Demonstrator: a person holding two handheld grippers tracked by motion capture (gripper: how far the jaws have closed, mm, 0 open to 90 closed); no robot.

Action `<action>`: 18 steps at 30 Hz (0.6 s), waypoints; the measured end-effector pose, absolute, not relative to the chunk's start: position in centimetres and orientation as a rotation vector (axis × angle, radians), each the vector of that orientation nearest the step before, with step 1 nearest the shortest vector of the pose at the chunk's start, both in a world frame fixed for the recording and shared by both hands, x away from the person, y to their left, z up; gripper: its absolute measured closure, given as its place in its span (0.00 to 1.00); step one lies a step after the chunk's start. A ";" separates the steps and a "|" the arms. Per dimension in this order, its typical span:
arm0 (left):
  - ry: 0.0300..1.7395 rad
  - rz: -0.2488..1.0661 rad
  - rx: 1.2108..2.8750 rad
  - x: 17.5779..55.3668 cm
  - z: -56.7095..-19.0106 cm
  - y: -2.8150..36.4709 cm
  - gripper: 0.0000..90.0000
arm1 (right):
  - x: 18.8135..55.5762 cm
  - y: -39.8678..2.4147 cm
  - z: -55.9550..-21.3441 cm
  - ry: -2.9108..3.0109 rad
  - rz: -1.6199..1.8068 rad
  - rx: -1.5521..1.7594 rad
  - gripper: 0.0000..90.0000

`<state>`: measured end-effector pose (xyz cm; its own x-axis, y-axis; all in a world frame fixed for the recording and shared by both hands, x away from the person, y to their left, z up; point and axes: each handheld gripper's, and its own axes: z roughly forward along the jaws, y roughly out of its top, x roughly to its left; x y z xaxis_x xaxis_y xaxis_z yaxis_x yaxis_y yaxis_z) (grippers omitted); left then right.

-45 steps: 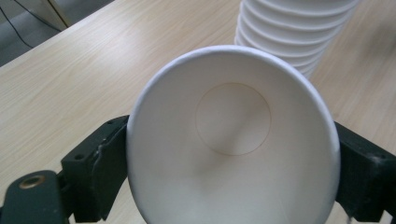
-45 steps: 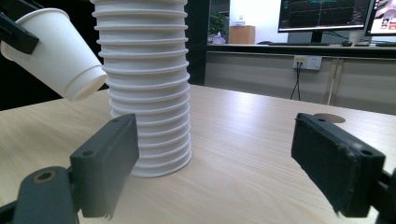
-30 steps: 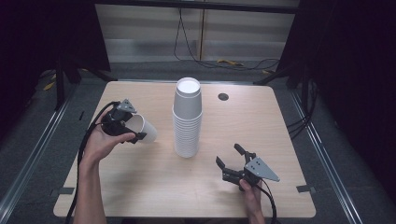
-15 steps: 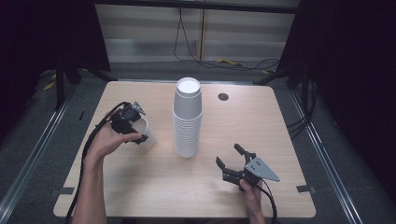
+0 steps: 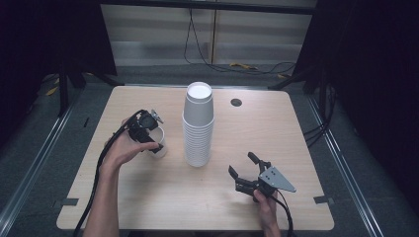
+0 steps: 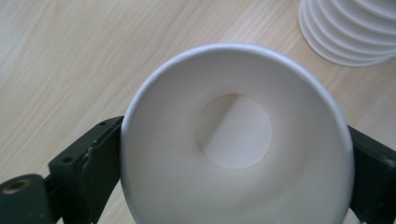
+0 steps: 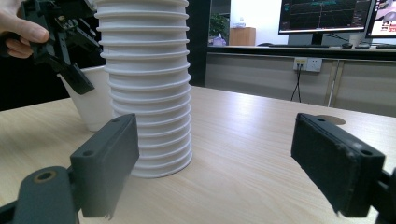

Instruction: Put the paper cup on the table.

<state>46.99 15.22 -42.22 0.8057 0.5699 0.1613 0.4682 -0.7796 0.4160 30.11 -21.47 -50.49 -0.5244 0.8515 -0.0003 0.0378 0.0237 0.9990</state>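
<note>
Left gripper (image 5: 154, 139), held above the bench (image 5: 148, 197), points down over a single white paper cup (image 5: 159, 143) standing upright just left of the tall stack of cups (image 5: 198, 126). Its jaws sit either side of the cup's rim and have just been opening, so whether they press it cannot be told. A second ago the cup was tilted in the air; it is now upright on the bench. Right gripper (image 5: 245, 173) rests open near the stack, unmoved.
</note>
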 end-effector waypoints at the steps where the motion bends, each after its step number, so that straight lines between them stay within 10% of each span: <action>1: 0.781 0.406 2.626 47.0 -42.3 15.2 0.07 | 30.1 -21.5 -50.5 1.645 1.572 0.918 0.17; 18: 0.799 0.327 2.459 46.9 -44.0 16.2 0.05 | 30.1 -21.5 -50.5 1.640 1.569 0.920 0.17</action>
<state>46.88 16.23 -44.04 0.7960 0.6020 0.0639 0.4739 -0.6852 0.5531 30.09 -21.46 -50.49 -0.5203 0.8540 -0.0018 0.0361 0.0241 0.9991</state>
